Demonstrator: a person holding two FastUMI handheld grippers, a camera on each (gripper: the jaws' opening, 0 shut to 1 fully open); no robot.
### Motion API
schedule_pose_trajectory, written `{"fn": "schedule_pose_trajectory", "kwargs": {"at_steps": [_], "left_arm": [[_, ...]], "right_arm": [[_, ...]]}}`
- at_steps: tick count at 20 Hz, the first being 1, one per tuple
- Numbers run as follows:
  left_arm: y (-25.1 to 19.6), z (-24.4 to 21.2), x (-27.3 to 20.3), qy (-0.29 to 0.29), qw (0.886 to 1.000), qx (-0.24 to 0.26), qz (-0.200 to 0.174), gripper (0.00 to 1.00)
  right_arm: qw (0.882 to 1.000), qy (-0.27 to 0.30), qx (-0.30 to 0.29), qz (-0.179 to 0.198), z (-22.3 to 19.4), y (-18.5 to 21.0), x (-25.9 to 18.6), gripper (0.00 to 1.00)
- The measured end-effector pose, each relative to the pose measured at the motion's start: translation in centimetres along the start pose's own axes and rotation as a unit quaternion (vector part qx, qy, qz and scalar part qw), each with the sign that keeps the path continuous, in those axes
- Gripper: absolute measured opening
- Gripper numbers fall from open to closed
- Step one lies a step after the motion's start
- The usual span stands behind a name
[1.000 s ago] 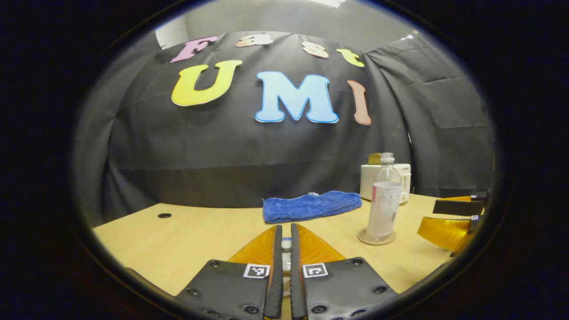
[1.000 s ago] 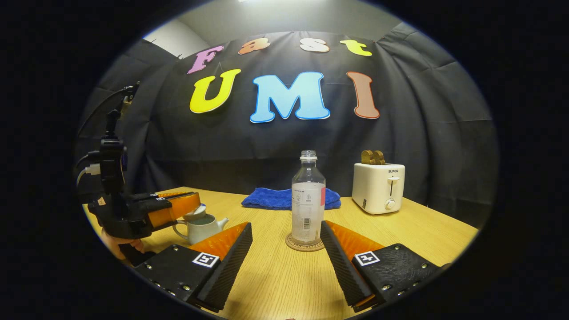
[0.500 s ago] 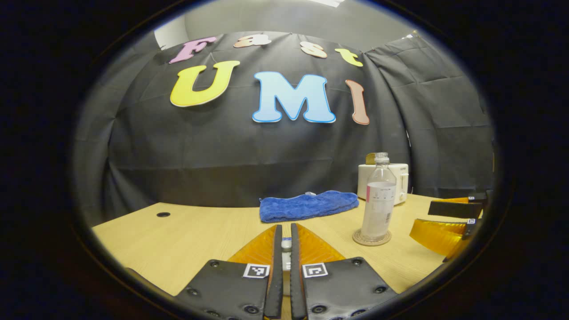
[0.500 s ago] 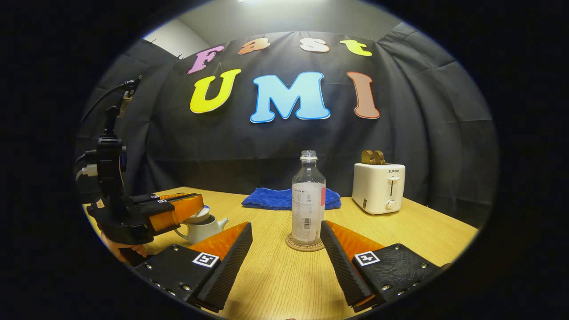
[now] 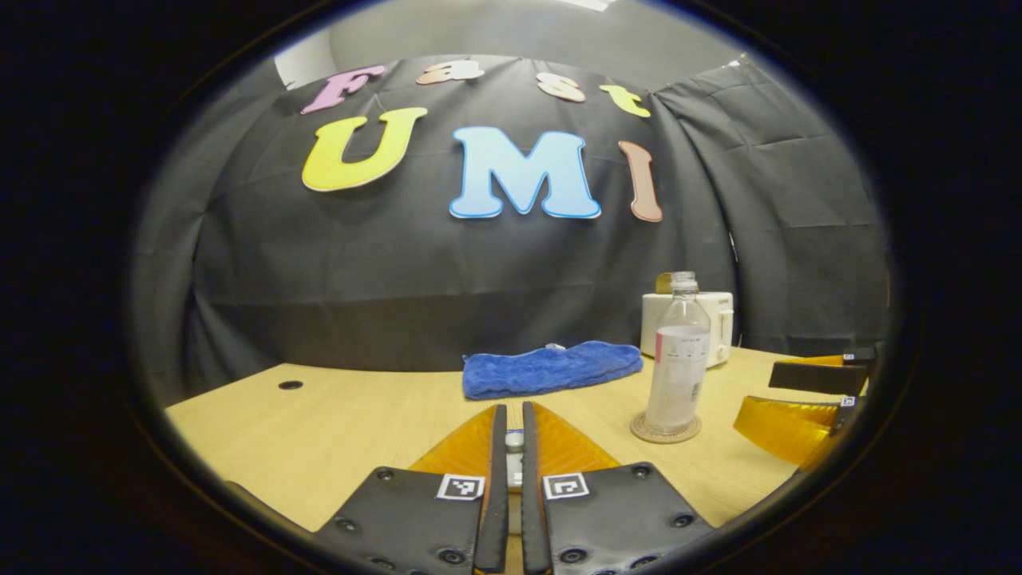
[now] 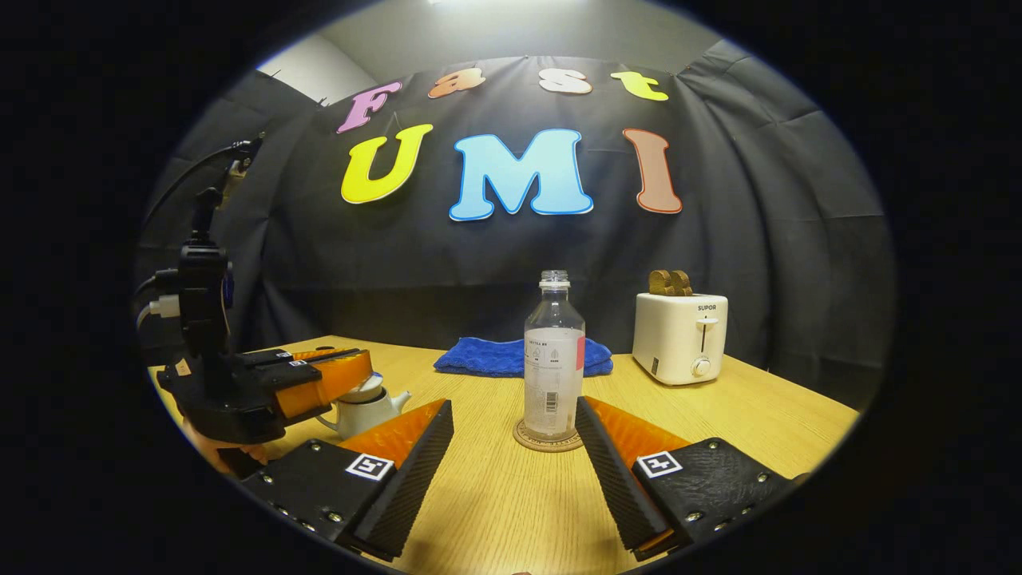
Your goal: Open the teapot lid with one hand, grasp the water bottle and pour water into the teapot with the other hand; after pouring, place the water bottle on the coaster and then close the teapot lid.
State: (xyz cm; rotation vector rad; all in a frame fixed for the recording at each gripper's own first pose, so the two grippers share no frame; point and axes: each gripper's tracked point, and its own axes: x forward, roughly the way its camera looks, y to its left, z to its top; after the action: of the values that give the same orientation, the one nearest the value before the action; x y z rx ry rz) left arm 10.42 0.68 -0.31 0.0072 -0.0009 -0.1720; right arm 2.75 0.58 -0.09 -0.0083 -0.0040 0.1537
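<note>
While the water bottle stands upright on its coaster at the centre of the right gripper view, the right hand-held gripper sits low in the frame with its fingers spread wide, one on each side of the bottle's base but clear of it. That reads as a release: the bottle is set down, uncapped, and the open jaws leave room to draw away without tipping it.

At the left edge of the same view the left hand-held gripper reaches in from a person's hand, its fingers pressed together on the teapot lid, which lies at or just above the mouth of the white teapot; whether it is seated I cannot tell. In the left gripper view those fingers show at bottom centre, nearly closed on a small pale knob, a narrow pinch suited to a small handle.

Behind the bottle lie a blue towel and, to the right, a white toaster on the wooden table, well apart from the work. By my judgement only the lid's closing remains, needing a straight, gentle descent so the teapot does not shift.
</note>
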Motion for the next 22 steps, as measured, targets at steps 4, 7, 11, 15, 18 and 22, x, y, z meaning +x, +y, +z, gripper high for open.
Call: {"fn": "schedule_pose_trajectory", "kwargs": {"at_steps": [4, 7, 11, 15, 18, 22], "left_arm": [[0.1, 0.0, 0.0, -0.001, 1.0, -0.001, 0.005, 0.17], [0.2, 0.2, 0.0, -0.002, 1.0, -0.001, 0.008, 0.21], [0.2, 0.1, -0.1, -0.002, 1.0, -0.002, 0.01, 0.21], [0.6, 0.0, -0.9, -0.001, 1.0, -0.002, 0.027, 0.24], [-0.2, 0.1, -2.4, -0.001, 0.999, -0.002, 0.032, 0.24], [-1.6, 0.3, -4.9, -0.002, 0.999, -0.001, 0.04, 0.33]], "right_arm": [[1.0, 0.0, 0.0, 0.002, 0.0, 0.1, 0.0, 0.95], [1.0, 0.0, 0.0, 0.004, 0.0, 0.1, 0.0, 0.95], [1.0, 0.0, 0.0, 0.005, 0.0, 0.1, 0.0, 0.95], [1.0, 0.0, -0.001, 0.004, 0.0, 0.1, 0.0, 0.95], [1.0, 0.001, -0.001, 0.001, 0.0, 0.1, -0.3, 0.95], [1.0, 0.0, -0.001, 0.0, 0.0, 0.2, -1.0, 0.95]]}}
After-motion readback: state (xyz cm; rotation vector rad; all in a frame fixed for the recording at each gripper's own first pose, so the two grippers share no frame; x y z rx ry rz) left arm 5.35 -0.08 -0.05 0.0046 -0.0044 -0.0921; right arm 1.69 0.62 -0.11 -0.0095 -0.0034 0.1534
